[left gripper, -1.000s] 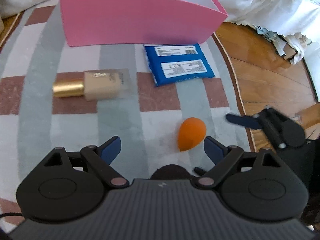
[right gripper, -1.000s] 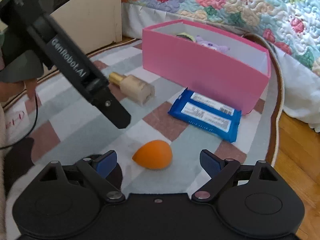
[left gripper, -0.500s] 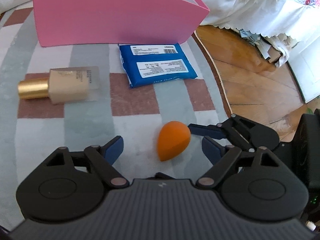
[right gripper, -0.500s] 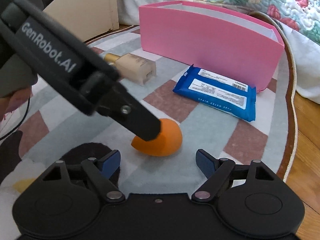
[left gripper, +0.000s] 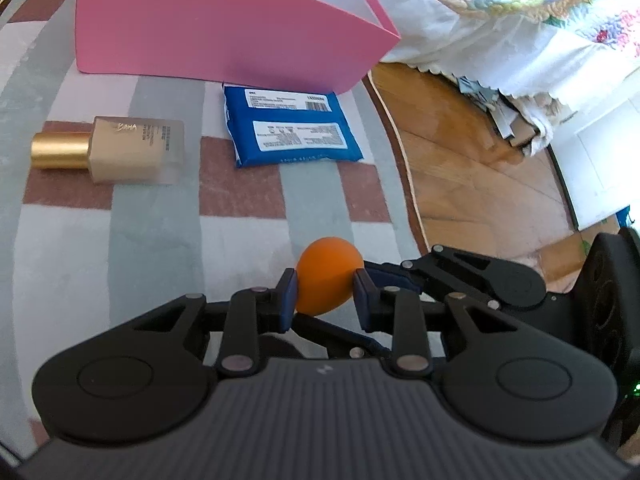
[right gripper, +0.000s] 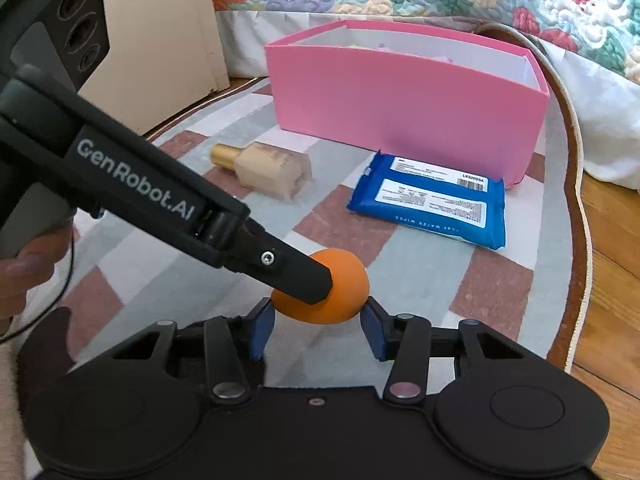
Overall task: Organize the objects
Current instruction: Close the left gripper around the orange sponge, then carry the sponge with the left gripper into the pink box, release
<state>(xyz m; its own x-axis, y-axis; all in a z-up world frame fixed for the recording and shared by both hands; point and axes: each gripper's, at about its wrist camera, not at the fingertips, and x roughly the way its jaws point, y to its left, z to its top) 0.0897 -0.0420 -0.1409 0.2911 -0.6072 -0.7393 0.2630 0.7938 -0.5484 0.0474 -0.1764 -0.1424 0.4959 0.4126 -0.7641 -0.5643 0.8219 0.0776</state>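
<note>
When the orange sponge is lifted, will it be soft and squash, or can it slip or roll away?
The sponge probably squashes: it looks like soft foam, and the left tool has just closed its pads onto its sides. The right tool has also been closing, its pads meeting the sponge. Its rounded egg shape may let it squirt out or roll on the rug if released. It likely weighs little.

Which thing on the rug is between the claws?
The orange sponge. Both claws pinch it, while the gold-capped bottle and blue wipes pack lie untouched nearer the pink box.
</note>
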